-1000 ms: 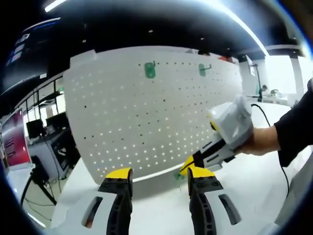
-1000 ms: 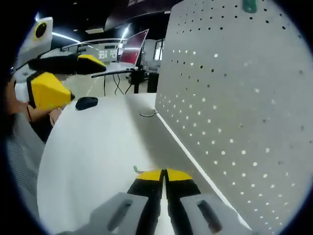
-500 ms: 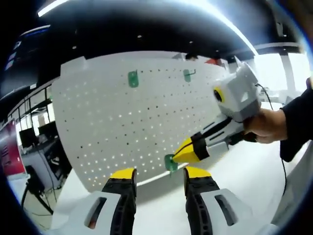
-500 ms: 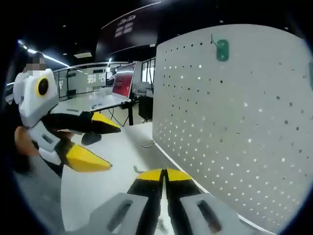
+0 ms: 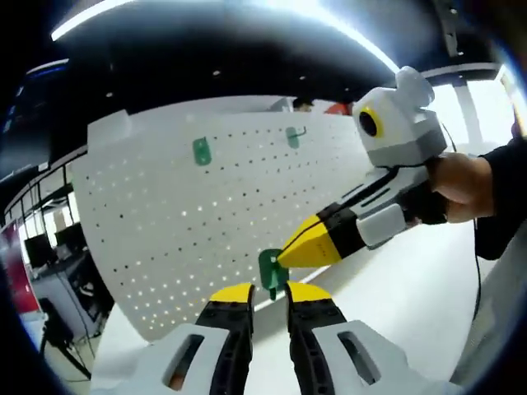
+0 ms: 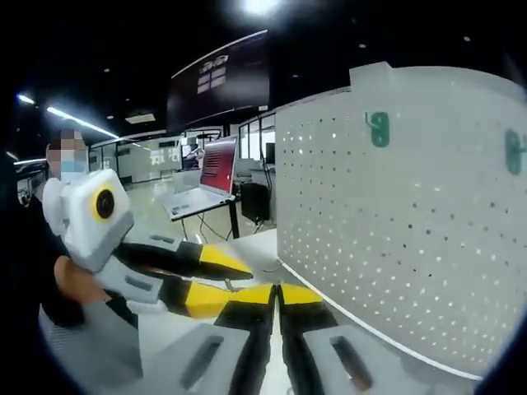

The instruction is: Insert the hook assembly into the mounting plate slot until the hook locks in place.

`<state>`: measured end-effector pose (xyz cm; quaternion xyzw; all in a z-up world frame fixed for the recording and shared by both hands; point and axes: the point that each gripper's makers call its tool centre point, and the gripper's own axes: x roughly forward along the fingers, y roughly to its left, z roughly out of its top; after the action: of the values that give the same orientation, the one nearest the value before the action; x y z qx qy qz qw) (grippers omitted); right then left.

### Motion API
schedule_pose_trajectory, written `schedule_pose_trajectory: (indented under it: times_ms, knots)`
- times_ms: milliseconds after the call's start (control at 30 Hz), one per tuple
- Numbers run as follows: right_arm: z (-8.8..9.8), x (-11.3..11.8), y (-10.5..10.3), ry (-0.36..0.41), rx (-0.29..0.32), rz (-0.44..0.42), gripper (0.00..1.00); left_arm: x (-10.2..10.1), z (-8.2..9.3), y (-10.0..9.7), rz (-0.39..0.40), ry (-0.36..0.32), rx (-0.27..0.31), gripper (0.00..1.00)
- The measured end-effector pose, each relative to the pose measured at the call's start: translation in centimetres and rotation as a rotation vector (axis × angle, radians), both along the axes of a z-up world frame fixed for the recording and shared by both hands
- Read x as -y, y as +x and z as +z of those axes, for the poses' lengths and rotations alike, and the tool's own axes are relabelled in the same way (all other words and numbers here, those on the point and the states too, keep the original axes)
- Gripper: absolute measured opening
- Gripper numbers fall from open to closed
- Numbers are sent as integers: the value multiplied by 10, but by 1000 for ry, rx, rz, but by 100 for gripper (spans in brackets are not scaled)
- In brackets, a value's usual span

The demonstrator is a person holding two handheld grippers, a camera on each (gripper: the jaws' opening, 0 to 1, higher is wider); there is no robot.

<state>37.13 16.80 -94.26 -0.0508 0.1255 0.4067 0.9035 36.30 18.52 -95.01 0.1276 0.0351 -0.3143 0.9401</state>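
A white pegboard stands upright on the table, with two green hooks mounted high on it. In the left gripper view a loose green hook hangs in front of the board, and my right gripper comes in from the right, shut on its upper part. My left gripper has its yellow tips drawn in against the hook's two sides. In the right gripper view my right gripper is shut, the left gripper meets it from the left, and the pegboard stands on the right. The held hook is hidden there.
A hand and a dark sleeve hold the right gripper. The white table runs along the board's foot. Behind it a desk carries a laptop. A person stands at the left of the right gripper view.
The right gripper has lifted the green hook and brought it between the left gripper's tips. The left jaws have narrowed from wide apart onto the hook. Both cameras have tilted up.
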Motion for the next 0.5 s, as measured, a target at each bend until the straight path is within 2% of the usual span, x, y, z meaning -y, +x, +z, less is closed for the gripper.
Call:
schedule_pose_trajectory:
  times_ms: [300, 400, 500]
  knots:
    - [-1, 8, -15, 3, -20, -12, 0, 20, -3, -11, -83, 15, 6, 9]
    - [-1, 12, -19, 6, -25, -20, 0, 22, 0, -12, -89, 12, 20, 11]
    - [1, 15, -21, 29, -33, -27, 0, 24, -1, -14, -104, 12, 14, 7]
